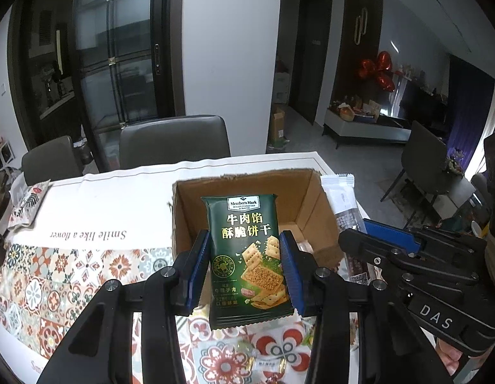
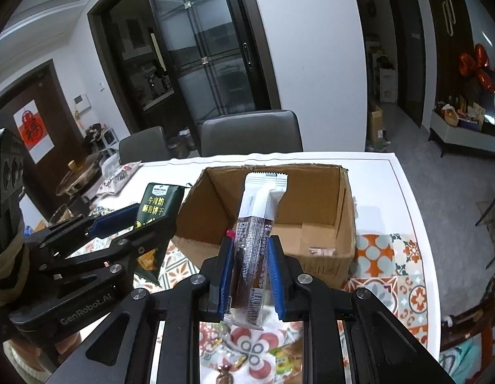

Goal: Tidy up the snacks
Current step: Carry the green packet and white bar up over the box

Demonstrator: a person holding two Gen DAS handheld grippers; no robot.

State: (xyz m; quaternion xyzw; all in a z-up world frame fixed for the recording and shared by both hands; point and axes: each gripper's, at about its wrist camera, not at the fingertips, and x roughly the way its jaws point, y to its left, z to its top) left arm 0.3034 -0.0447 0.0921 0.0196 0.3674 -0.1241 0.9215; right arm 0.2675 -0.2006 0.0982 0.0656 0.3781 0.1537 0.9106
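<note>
Left claw (image 1: 245,264) grips a green cracker pack (image 1: 247,256) by its side edges, upright before the open box (image 1: 306,198); right claw (image 2: 249,264) pinches a slim brown-and-white bar (image 2: 258,224) likewise. Both snacks hang above the table (image 1: 119,198), near the box mouth, probably so they can drop straight in. Box contents are largely hidden behind the held packs. Small wrapped sweets (image 2: 247,361) below are cut off and indistinct.
</note>
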